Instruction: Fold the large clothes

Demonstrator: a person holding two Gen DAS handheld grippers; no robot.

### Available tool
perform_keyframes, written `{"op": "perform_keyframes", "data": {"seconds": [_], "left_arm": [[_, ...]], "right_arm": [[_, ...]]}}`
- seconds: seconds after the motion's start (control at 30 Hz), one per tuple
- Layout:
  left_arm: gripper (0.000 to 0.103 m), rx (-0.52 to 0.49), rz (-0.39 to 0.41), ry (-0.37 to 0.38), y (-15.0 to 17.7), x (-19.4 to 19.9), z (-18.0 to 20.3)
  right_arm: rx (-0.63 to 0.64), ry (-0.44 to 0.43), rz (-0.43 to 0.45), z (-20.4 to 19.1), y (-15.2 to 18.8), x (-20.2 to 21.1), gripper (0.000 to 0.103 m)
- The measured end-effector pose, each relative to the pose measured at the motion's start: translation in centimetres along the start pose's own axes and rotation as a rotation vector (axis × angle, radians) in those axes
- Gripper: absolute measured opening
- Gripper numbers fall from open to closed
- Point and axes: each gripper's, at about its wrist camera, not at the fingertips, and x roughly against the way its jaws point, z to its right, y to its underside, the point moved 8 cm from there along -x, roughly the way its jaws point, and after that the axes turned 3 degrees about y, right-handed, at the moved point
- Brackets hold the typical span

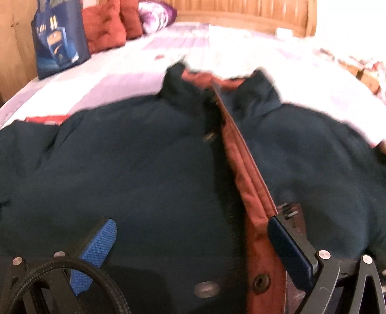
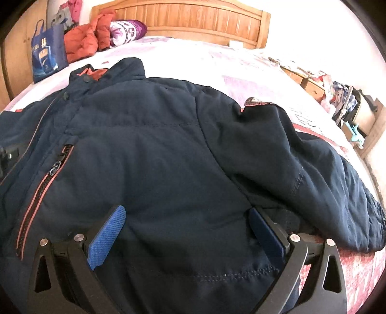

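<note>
A large dark navy jacket (image 1: 135, 164) with a rust-orange lining strip (image 1: 251, 188) along its front opening lies spread face up on the bed, collar toward the headboard. My left gripper (image 1: 190, 223) is open just above the jacket's lower front, its blue pads either side of the zipper edge. In the right wrist view the same jacket (image 2: 149, 149) fills the frame, with its right sleeve (image 2: 313, 178) lying out to the right. My right gripper (image 2: 187, 215) is open over the jacket's lower right panel, nothing between its pads.
The bed (image 2: 217, 58) has a pale sheet and a wooden headboard (image 2: 193, 21). A blue bag (image 2: 45, 55), an orange garment (image 2: 82, 41) and a purple pillow (image 2: 127, 30) sit at the far left. Cluttered furniture (image 2: 347, 106) stands beside the bed on the right.
</note>
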Motion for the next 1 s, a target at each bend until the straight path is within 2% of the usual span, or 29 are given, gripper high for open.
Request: {"op": "perform_keyframes", "data": {"seconds": [0.07,0.13,0.27,0.37,0.5,0.7,0.77,0.83,0.9,1.0], "left_arm": [[0.103,-0.015,0.025,0.028,-0.5,0.6,1.4],[0.103,-0.076,-0.007,0.05,-0.6,0.1,3.4],[0.103,-0.163,-0.01,0.098,-1.2,1.3,5.7],[0.103,-0.137,-0.073,0.128,-2.7,2.2,5.9],[0.103,-0.085,-0.089,0.118,-4.2,2.5,7.1],[0.103,-0.1,-0.135,0.055,-0.4,-3.3,9.1],[0.103,-0.107,-0.184,0.036,1.9,-5.6,8.8],[0.103,-0.086,-0.094,0.053,2.4,-5.2,8.4],[0.103,-0.091,-0.071,0.036,2.7,-5.0,8.3],[0.103,-0.093,-0.071,0.033,2.7,-5.2,8.3]], "right_arm": [[0.002,0.008,0.009,0.0,0.7,0.5,0.103],[0.003,0.008,0.013,0.1,1.0,0.8,0.103],[-0.019,-0.031,0.0,0.4,1.4,0.8,0.103],[-0.024,-0.042,-0.006,0.5,1.5,0.7,0.103],[-0.027,-0.048,-0.014,0.5,1.5,0.7,0.103],[-0.023,-0.089,-0.02,0.7,1.5,1.0,0.103],[-0.017,-0.091,-0.011,0.8,1.6,1.2,0.103],[-0.003,-0.087,0.002,0.8,1.7,1.9,0.103],[0.013,-0.063,0.016,1.1,1.5,2.7,0.103],[0.036,-0.035,0.132,2.2,-0.5,5.5,0.103]]}}
